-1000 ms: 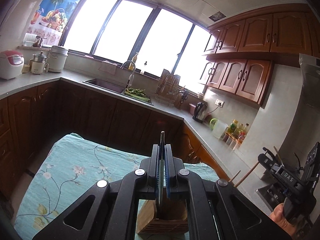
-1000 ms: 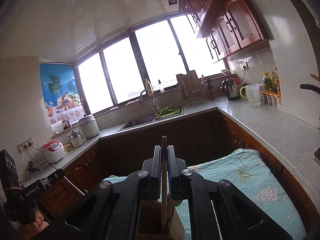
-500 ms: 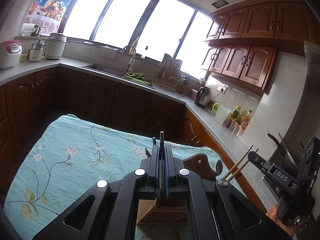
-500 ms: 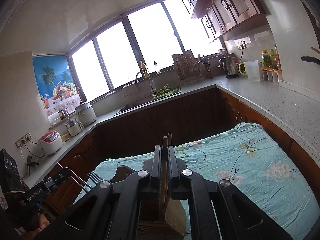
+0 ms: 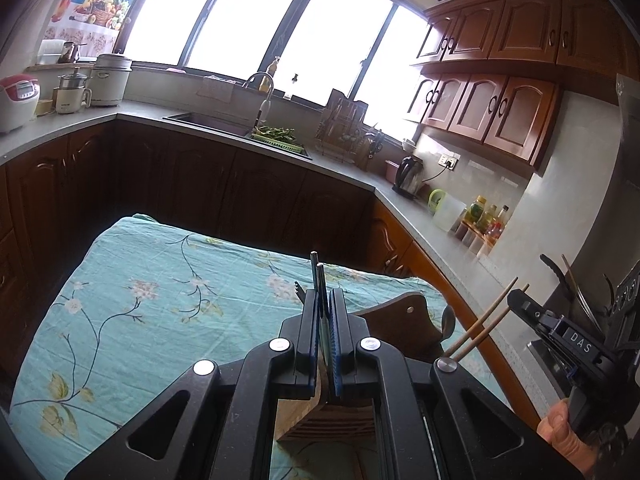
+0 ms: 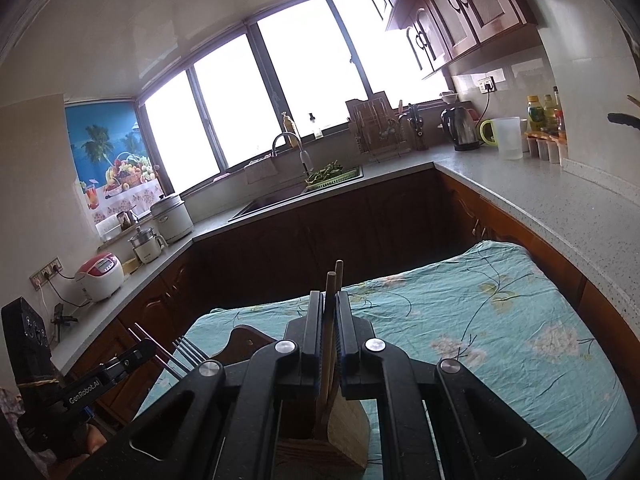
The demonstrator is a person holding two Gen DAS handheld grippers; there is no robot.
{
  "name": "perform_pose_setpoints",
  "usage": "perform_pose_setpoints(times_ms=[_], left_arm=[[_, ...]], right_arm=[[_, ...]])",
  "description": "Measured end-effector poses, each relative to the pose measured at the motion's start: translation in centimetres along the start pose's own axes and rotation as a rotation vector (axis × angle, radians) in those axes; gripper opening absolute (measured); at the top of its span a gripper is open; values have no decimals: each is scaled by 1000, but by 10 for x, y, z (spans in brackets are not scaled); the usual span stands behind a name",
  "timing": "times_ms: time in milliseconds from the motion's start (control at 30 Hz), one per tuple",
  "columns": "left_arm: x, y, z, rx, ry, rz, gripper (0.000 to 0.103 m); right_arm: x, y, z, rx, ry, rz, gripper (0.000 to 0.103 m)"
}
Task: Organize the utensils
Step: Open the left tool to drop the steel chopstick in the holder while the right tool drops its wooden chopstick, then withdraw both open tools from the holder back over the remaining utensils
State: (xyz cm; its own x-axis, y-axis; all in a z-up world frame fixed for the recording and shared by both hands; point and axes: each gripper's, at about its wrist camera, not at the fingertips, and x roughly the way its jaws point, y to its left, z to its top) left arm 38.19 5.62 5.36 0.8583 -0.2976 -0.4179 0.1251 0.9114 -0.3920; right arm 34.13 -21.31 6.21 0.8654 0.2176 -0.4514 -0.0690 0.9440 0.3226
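Both clamped, chopsticks in right hand-held gripper (holder below)

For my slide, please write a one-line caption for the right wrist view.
Right hand-held gripper shut on wooden chopsticks above a wooden utensil holder on a floral tablecloth.

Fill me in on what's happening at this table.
A person is sorting utensils with two handheld grippers. The left gripper is shut on a pair of metal chopsticks, the right gripper on wooden chopsticks. Both hang over a wooden utensil holder on the floral tablecloth.
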Motion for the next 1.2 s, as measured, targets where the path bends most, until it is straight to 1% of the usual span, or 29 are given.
perform_pose_setpoints(times_ms=[33,100,233,267,300,333,400,433,500,533,567,600,700,833,1000,1100,1200], left_arm=[[0,0,-1,0,1,0,4],[0,0,-1,1,6,-4,4],[-3,0,-4,4,23,-2,4],[-4,0,-2,0,29,0,9],[-5,1,-1,-7,35,1,18],[-9,0,-2,-15,35,2,22],[-20,-2,-3,-11,16,4,30],[-25,-3,-4,-5,11,5,34],[-36,-5,-7,1,-1,12,56],[-41,-6,-10,7,-8,22,60],[-47,-7,-12,12,-11,41,73],[-53,-8,-16,17,-14,61,84],[-70,-13,-30,30,-17,68,86],[-86,-20,-43,54,9,86,88],[-108,-25,-49,61,17,92,92],[-118,-29,-51,78,18,103,93],[-129,-26,-55,63,17,100,93]], right_arm=[[0,0,0,0,0,0,7],[0,-1,1,2,1,2,10],[-1,-3,1,18,3,16,11],[-3,-4,2,21,0,23,15],[-5,-4,2,25,-6,28,23],[-8,-5,2,29,-13,31,28],[-15,-6,3,37,-29,39,47],[-19,-7,3,42,-38,44,52],[-27,-9,3,54,-56,51,75],[-31,-10,3,59,-63,55,81],[-35,-10,2,59,-69,59,91],[-40,-10,0,52,-76,59,96],[-51,-9,-6,33,-68,52,100],[-63,-10,-15,40,-41,75,100],[-81,-9,-29,34,-31,83,100],[-91,-9,-37,23,-23,78,100],[-98,-8,-45,16,-6,81,100]])
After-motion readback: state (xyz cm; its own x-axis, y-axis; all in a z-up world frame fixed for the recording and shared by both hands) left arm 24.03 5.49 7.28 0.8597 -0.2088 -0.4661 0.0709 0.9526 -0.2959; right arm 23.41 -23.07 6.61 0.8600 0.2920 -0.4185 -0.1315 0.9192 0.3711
